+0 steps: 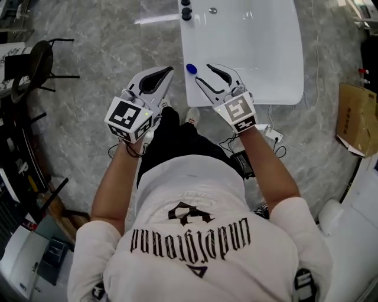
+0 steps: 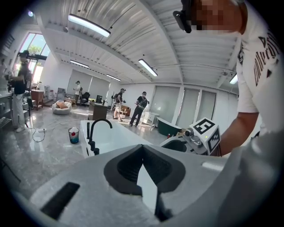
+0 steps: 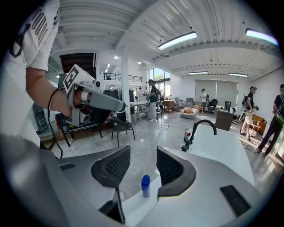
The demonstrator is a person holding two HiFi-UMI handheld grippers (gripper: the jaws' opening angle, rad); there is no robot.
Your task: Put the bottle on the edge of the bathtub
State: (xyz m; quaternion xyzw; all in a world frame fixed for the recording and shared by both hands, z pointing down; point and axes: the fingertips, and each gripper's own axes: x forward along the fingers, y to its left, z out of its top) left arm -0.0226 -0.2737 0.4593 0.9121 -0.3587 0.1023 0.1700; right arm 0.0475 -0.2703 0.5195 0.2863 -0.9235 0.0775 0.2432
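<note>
The small bottle (image 1: 191, 68) with a blue cap stands upright on the white rim of the bathtub (image 1: 277, 59), at its near left corner, well apart from the black faucet (image 1: 186, 10) at the far end. The right tool (image 1: 204, 72) is wide apart and holds nothing. In the right gripper view the bottle (image 3: 145, 186) shows low in the gap between the jaws, just beyond their tips and touching neither. The left tool (image 1: 165, 72) hangs over the marble floor (image 1: 88, 118) just left of the tub. Its jaws meet at the tips with nothing between them. The bottle looks light, probably stiff plastic with a smooth skin, and narrow enough to tip easily on the glossy rim. If it needs moving, the safest hold would be across the body below the cap, squeezed gently and square on, so it neither slides out nor topples into the tub. As it stands, the placement looks done.
</note>
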